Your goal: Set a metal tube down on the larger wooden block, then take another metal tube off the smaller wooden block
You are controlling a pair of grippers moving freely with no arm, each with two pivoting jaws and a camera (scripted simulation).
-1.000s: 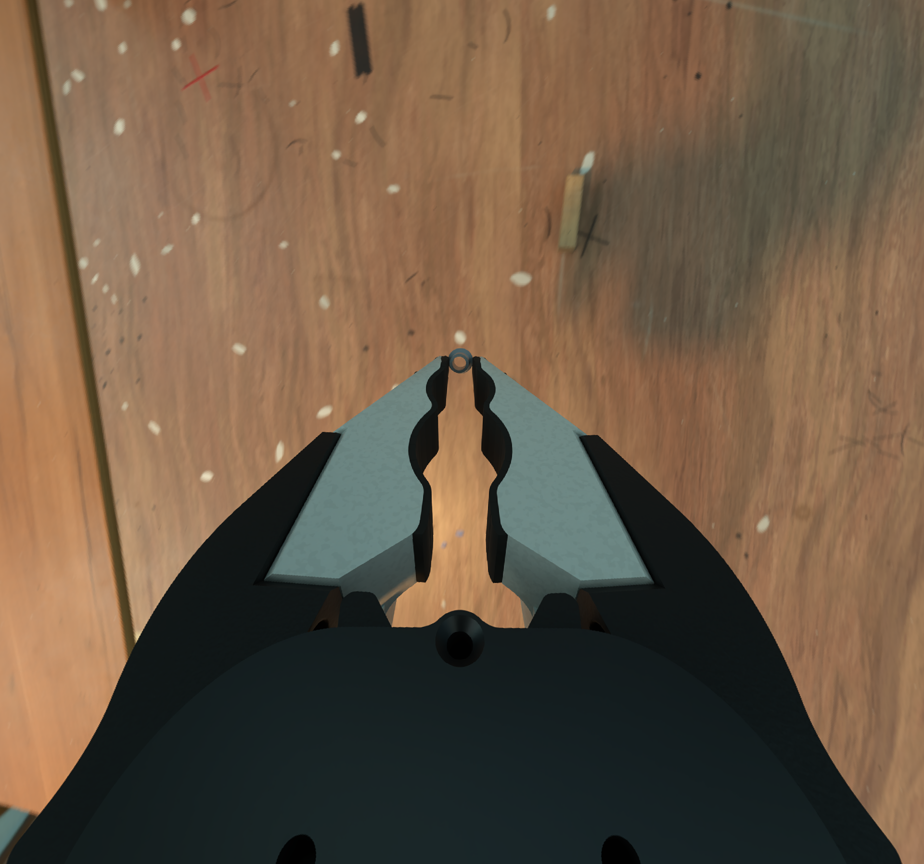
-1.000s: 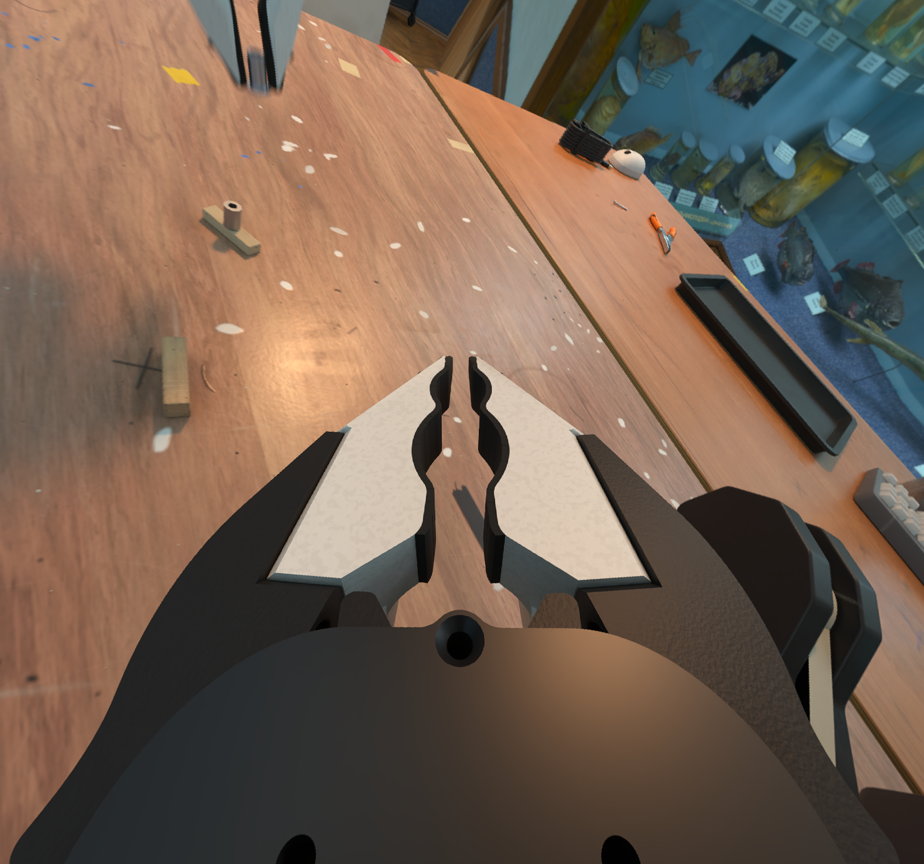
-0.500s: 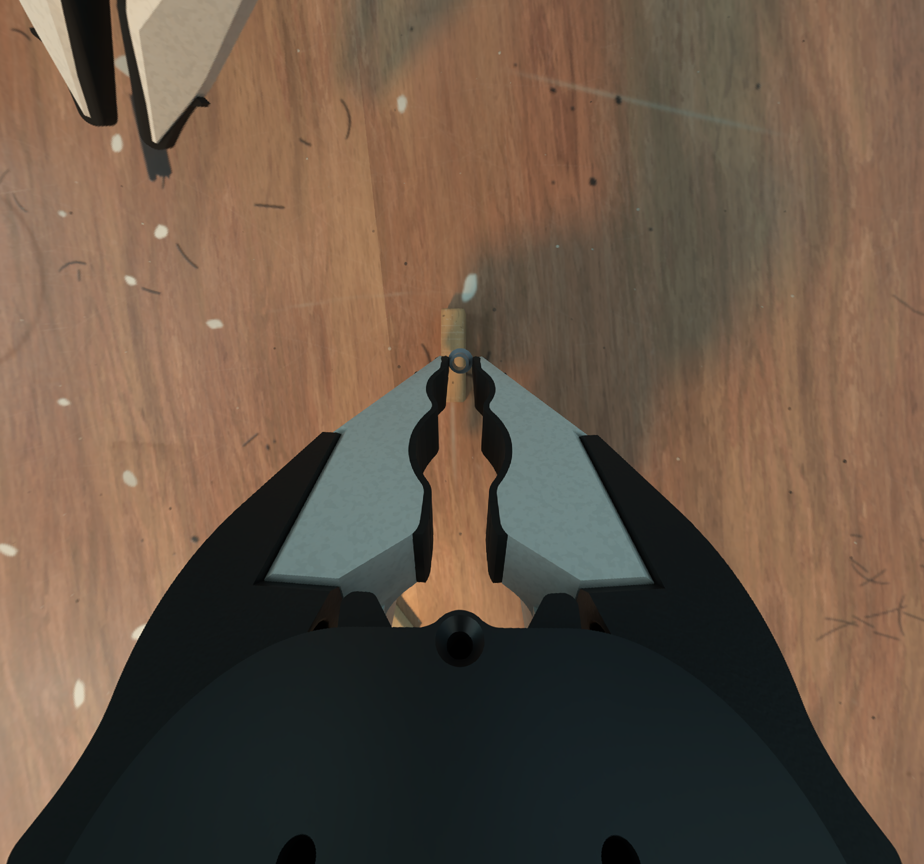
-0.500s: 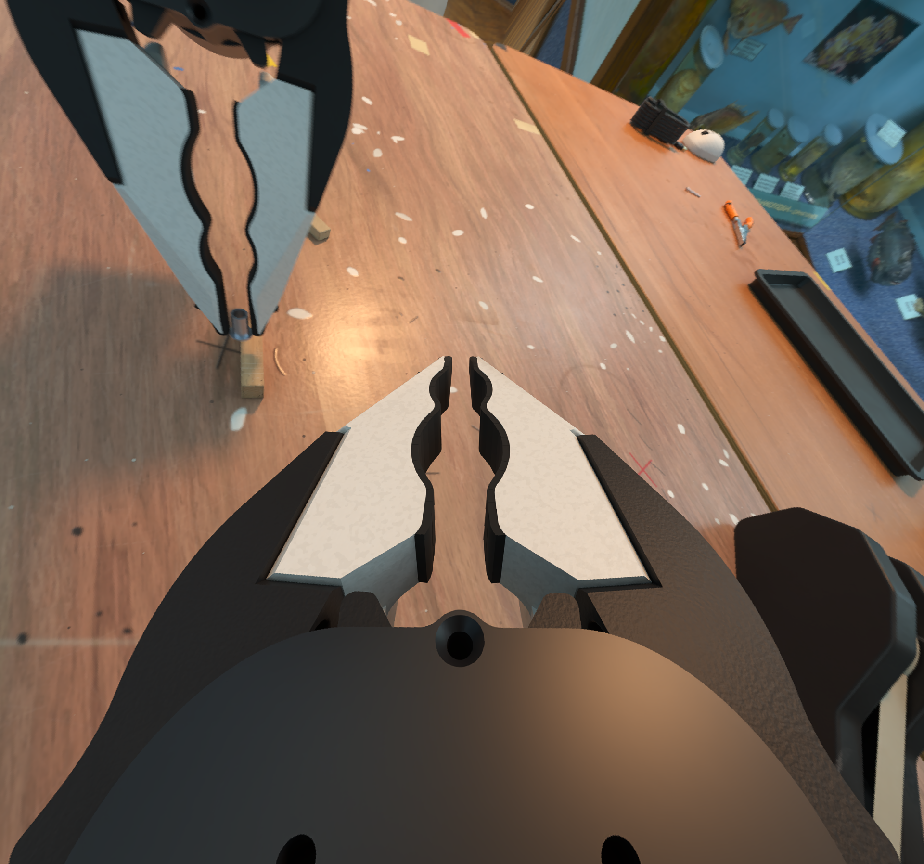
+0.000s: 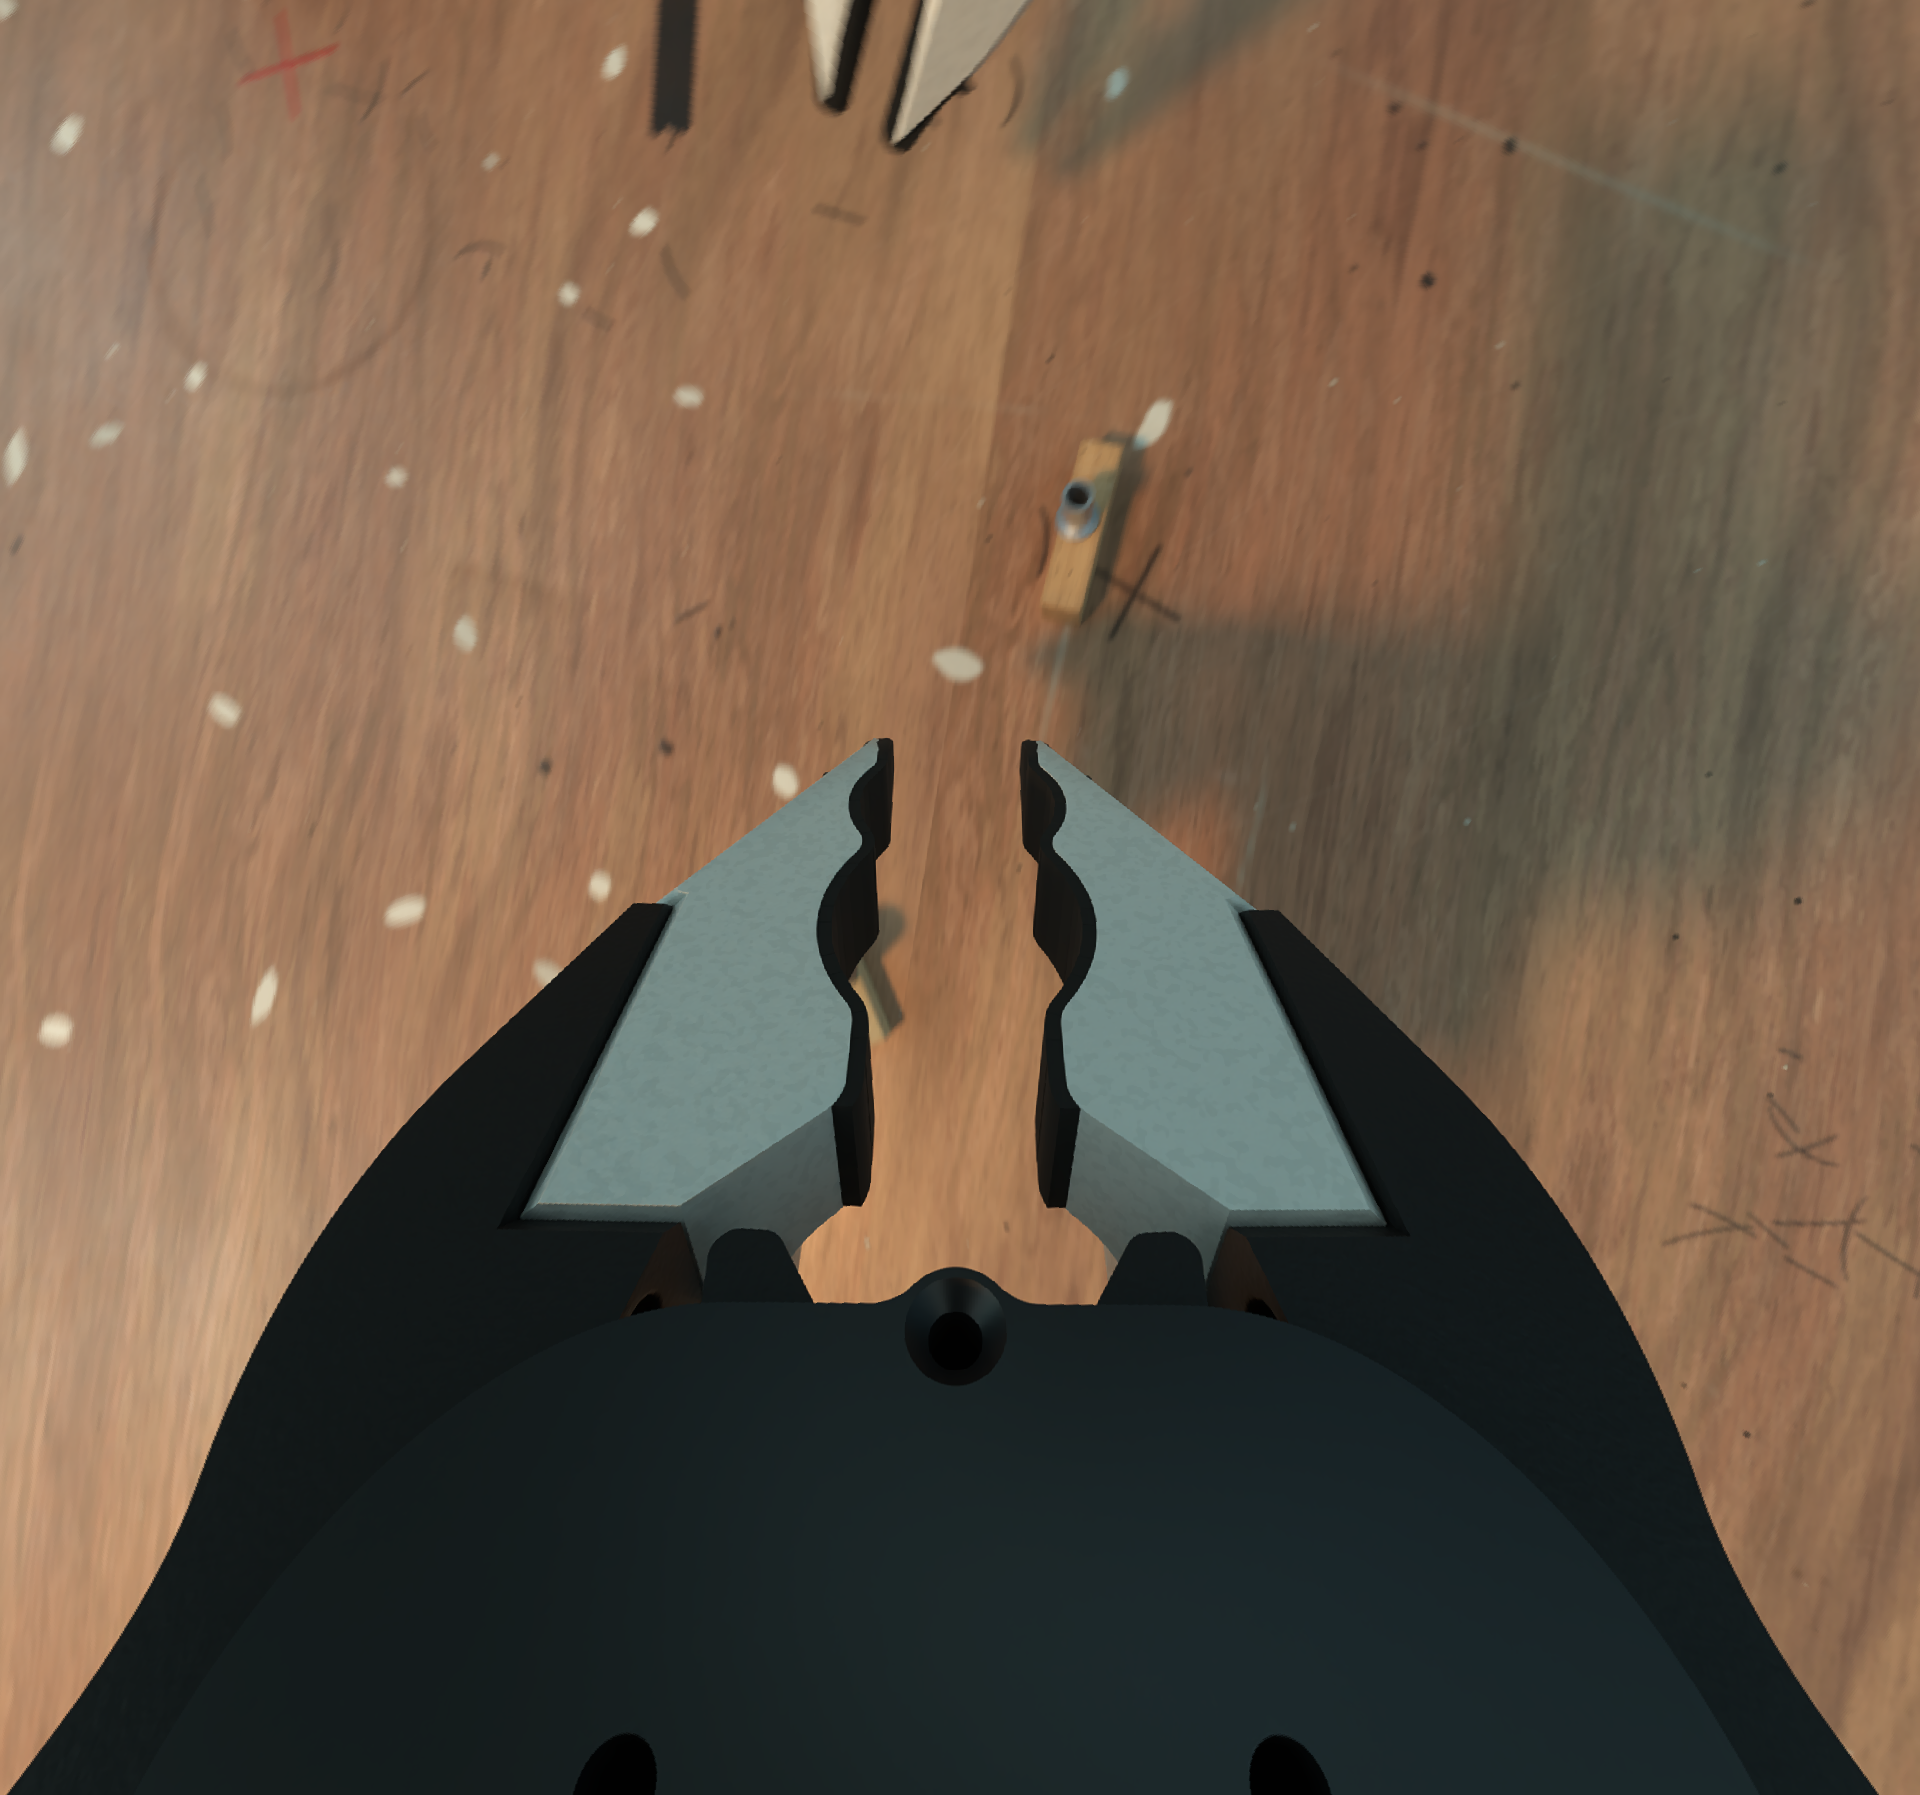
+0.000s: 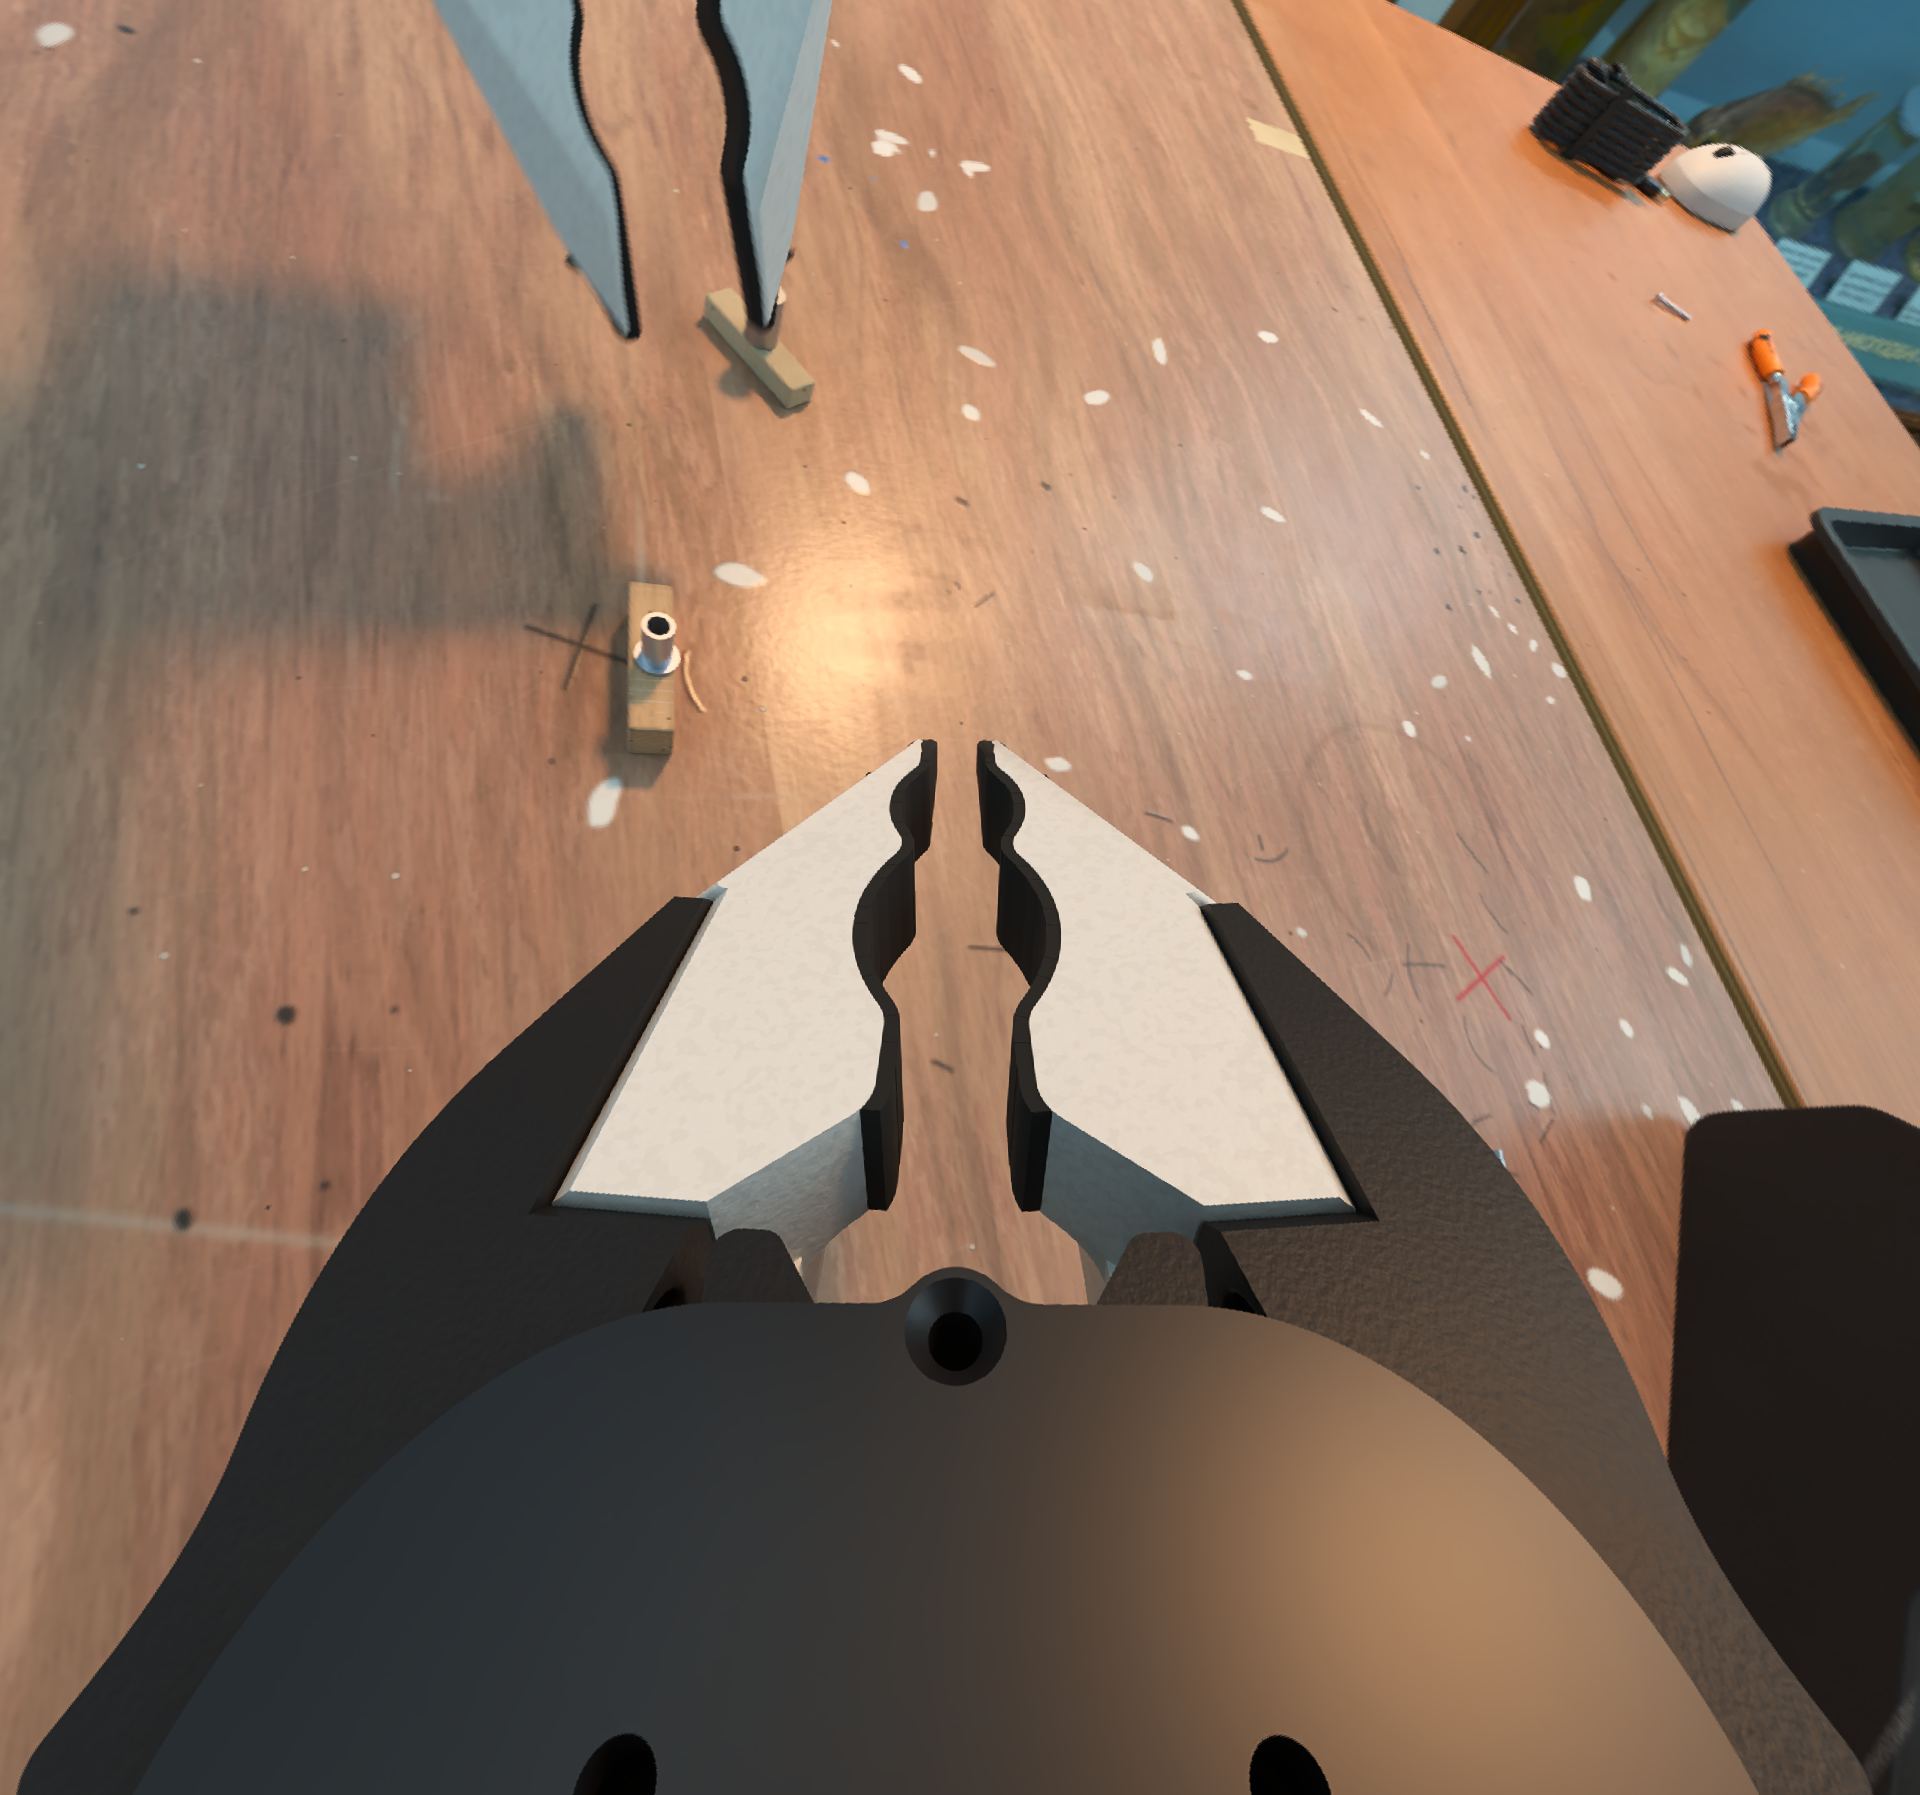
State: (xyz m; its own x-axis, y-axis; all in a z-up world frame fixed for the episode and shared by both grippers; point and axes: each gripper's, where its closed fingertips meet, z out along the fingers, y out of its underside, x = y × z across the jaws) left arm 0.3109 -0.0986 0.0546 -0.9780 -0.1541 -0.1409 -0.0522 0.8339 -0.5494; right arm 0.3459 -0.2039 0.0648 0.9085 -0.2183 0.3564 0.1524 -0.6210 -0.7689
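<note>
Left claw (image 5: 956,758): spread wide and empty, pointing down at the table beyond the loaded block.
Right claw (image 6: 956,758): fingers drawn close, a narrow slit between the tips, nothing in it; it hangs just right of the loaded block and nearer the camera.
Loaded block (image 6: 649,670): a small wooden block lying flat beside a black pencil cross (image 6: 577,644).
Set tube (image 6: 657,642): a short metal tube upright on the loaded block, open bore up, apart from both claws.
Same pair, left wrist view: set tube (image 5: 1078,509) on its block (image 5: 1086,540), ahead and right of the left claw's tips.
Far block (image 6: 758,353): a thin wooden slat beyond the loaded block, under the left claw's tips (image 6: 696,317).
Second tube (image 6: 777,301): only a sliver shows behind one left finger; I cannot tell whether they touch.
Far block, left wrist view: one corner (image 5: 883,997) peeks from behind a finger.
Surface: wooden table (image 6: 1143,395) with white flecks, pencil scratches, a red cross (image 6: 1481,976) and grey shadow left of the loaded block.
Room: far right of the loaded block, a second table across a seam carries a black tray (image 6: 1870,582), an orange-handled tool (image 6: 1782,389) and a white object (image 6: 1714,182); blue shelving lies beyond.
</note>
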